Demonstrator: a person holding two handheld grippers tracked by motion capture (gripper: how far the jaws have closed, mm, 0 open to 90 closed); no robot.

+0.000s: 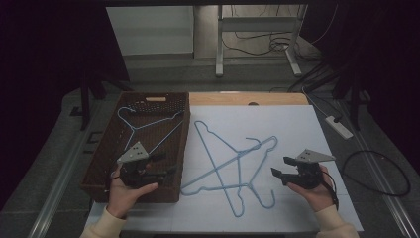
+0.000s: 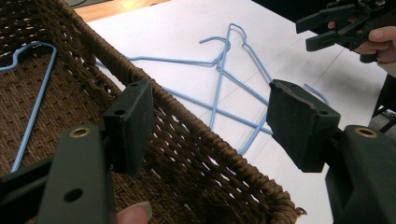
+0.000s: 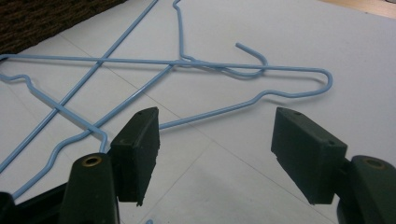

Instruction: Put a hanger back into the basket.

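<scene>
While two blue wire hangers lie crossed on the white sheet just beside the brown woven basket, we see a third blue hanger resting inside that basket. Our left gripper hovers over the basket's near corner, jaws wide apart and empty. Our right gripper hovers beside the crossed hangers, jaws likewise apart on nothing.
</scene>
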